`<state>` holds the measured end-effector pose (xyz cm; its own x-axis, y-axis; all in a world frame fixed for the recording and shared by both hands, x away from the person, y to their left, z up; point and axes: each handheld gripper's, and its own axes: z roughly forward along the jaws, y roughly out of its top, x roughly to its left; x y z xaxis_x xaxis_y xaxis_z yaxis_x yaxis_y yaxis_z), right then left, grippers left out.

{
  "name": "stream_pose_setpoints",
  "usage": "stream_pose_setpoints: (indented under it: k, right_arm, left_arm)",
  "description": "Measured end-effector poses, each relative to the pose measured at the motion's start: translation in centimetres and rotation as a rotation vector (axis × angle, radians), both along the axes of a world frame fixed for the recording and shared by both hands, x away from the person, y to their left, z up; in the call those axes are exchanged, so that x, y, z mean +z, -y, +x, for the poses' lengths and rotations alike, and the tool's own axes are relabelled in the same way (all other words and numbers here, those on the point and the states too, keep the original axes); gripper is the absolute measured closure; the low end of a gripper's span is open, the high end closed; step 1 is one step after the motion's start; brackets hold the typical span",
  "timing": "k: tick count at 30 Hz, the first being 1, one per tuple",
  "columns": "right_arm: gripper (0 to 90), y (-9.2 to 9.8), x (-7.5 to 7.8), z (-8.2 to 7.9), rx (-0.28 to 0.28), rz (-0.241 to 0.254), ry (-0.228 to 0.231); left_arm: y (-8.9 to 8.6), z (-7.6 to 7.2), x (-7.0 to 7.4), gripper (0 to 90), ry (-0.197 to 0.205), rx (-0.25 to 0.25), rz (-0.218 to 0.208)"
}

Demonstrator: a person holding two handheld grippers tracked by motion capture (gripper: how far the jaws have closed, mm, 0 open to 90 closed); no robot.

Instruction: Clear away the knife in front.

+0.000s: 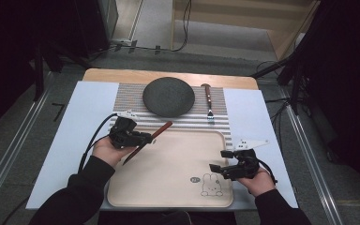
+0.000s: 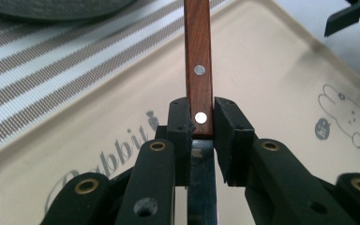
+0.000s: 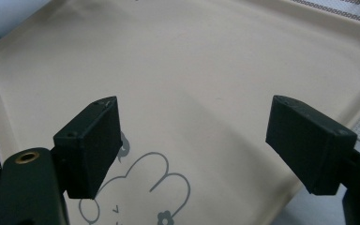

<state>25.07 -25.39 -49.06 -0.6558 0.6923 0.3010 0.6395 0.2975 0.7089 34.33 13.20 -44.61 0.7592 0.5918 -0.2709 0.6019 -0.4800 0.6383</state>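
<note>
My left gripper is shut on a knife with a brown wooden handle, held over the upper left edge of the beige tray. In the left gripper view the pads clamp the knife where the riveted handle meets the blade. The handle points away toward the dark grey plate and the blade runs back under the gripper. My right gripper stands open over the tray's right side, near the rabbit drawing. Nothing is between its pads, and the tray lies below them.
A striped placemat lies under the plate on a white sheet. A second wooden-handled utensil lies right of the plate. Dark stands and cables line the floor beyond the table's far edge.
</note>
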Motion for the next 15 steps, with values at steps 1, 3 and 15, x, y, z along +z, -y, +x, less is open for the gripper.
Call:
stream_pose_setpoints:
  k: [1, 3, 15]
  right_arm:
    - [16.6, 0.0, 0.0, 0.0, 0.0, 0.0, 0.0]
    - [16.6, -0.1, 0.0, 0.1, 0.005, -0.001, -0.001]
    - [16.7, -0.6, 0.0, 0.4, 0.02, -0.007, 0.0]
  left_arm:
    - [0.0, -0.1, -0.1, 77.7, -0.003, -0.002, 0.004]
    - [-0.1, -0.4, -0.4, 77.7, -0.007, -0.002, 0.007]
    - [-0.1, -1.3, -2.6, 77.6, -0.02, 0.018, 0.067]
